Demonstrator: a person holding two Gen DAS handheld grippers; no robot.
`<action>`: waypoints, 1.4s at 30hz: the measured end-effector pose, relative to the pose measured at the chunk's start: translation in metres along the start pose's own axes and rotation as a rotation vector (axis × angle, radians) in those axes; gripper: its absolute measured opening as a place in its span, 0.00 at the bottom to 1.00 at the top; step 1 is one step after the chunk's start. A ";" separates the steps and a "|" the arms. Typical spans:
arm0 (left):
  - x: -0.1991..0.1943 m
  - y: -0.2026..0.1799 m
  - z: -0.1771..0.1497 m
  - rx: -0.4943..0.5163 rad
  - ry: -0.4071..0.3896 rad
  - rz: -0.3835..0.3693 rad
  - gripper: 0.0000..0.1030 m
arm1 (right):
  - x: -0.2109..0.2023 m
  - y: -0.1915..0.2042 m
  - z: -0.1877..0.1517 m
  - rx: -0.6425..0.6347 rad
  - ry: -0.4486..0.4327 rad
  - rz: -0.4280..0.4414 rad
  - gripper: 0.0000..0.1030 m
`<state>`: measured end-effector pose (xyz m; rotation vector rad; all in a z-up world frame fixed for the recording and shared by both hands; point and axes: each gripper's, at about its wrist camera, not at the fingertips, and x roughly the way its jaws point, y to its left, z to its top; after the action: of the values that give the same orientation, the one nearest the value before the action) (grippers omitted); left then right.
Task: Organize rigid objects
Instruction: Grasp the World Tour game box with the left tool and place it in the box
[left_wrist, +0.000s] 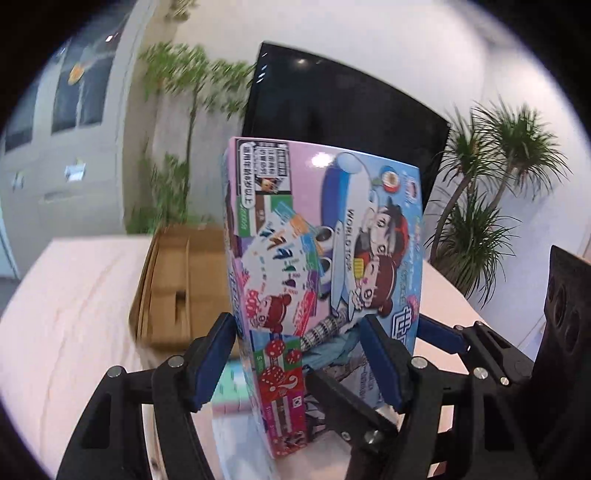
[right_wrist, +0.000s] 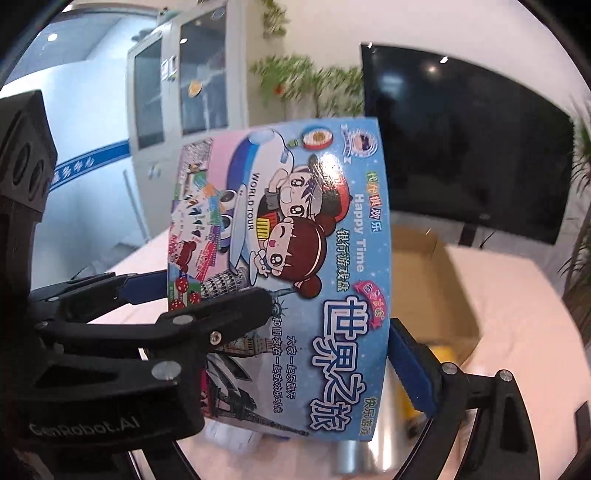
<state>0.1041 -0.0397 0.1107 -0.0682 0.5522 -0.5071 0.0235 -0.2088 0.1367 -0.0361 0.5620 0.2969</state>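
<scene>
Both grippers, L (left_wrist: 299, 354) & R (right_wrist: 325, 328), clamped on game box (right_wrist: 280, 266) held upright above table (left_wrist: 74, 314), near carton (left_wrist: 173, 288); prob light, stiff, glossy-slick cardboard, so best pinched across thin edges, gently.

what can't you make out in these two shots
- Left wrist: cardboard box interior, blurred and partly behind the game box.
- Right wrist: silvery and yellow items under the game box, blurred and cut off.
- Right wrist: whether the right claw pinches the game box.
</scene>
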 end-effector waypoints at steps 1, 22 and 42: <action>0.003 -0.003 0.005 0.010 -0.005 -0.003 0.67 | -0.001 -0.003 0.005 0.007 -0.007 -0.009 0.90; 0.137 0.067 0.046 -0.041 0.161 0.093 0.67 | 0.185 -0.071 0.068 0.131 0.189 0.122 0.90; 0.207 0.109 -0.019 -0.160 0.464 0.118 0.52 | 0.370 -0.083 -0.006 0.174 0.652 0.193 0.72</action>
<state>0.2937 -0.0419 -0.0274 -0.0704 1.0445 -0.3619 0.3424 -0.1900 -0.0681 0.0942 1.2413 0.4248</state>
